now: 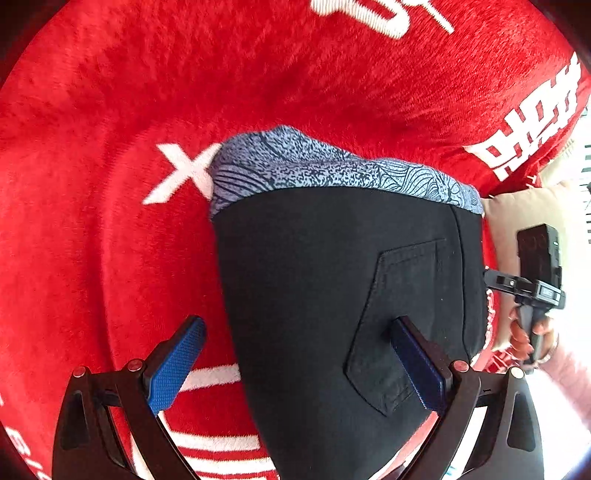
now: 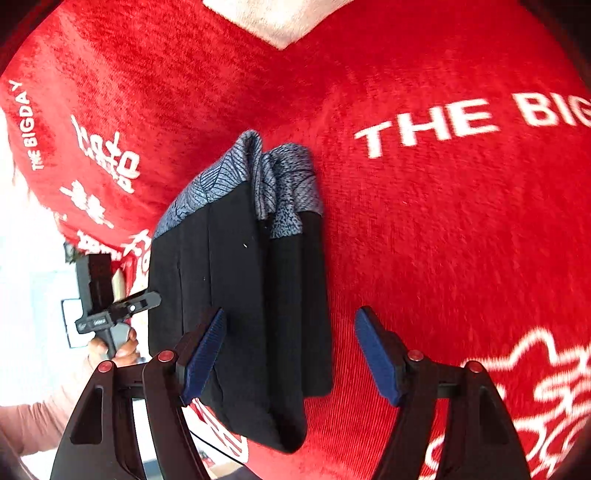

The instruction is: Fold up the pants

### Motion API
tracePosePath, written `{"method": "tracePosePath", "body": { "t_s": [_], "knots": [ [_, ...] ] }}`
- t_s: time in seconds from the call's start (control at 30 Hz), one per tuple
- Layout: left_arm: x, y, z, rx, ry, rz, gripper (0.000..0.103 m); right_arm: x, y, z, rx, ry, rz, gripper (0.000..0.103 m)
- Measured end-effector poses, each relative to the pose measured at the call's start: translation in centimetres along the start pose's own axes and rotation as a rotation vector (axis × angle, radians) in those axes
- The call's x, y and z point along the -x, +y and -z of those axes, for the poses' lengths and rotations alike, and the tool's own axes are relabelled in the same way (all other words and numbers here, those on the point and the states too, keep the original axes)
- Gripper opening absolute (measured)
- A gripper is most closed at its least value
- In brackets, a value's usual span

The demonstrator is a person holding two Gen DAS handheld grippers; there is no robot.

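The black pants [image 1: 314,295] with a blue-grey patterned band lie folded into a compact stack on a red blanket [image 1: 110,110]. A back pocket [image 1: 402,325] faces up. My left gripper [image 1: 295,365] is open above the stack's near end, one finger over the blanket and one over the pocket. In the right wrist view the folded pants [image 2: 243,295] show stacked layers with the patterned band at the far end. My right gripper [image 2: 290,354] is open and empty, straddling the stack's near right edge. Each view shows the other gripper [image 1: 532,288] [image 2: 107,306] beside the pants.
The red plush blanket [image 2: 424,221] with white lettering covers the surface. A beige cushion [image 1: 517,214] lies past the blanket edge near the other gripper. A pale patch [image 2: 280,22] shows at the blanket's far edge.
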State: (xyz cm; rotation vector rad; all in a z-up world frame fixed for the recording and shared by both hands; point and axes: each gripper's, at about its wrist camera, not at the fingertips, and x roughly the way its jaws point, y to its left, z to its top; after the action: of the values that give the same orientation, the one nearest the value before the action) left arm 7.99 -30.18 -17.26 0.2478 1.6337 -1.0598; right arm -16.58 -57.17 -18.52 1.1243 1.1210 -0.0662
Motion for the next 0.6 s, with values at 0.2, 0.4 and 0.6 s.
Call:
{"method": "tracePosePath", "body": {
  "t_s": [0.2,0.4,0.6],
  "knots": [
    [-1.6,-0.5,-0.9,-0.033,0.021,0.044,0.101,-1.4,-0.5,-1.3,0.027,0.041,-0.123,0.075],
    [-1.8,-1.4,-0.8,-0.022,-0.022,0.041,0.088,-1.8,-0.7,-1.8,-0.054,0.028,-0.131,0.056],
    [0.4,-3.2,-0.1,-0.048,-0.08,0.016,0.063,0.0,0.0,-0.5,-0.109,-0.017,-0.16,0.039]
  ]
}}
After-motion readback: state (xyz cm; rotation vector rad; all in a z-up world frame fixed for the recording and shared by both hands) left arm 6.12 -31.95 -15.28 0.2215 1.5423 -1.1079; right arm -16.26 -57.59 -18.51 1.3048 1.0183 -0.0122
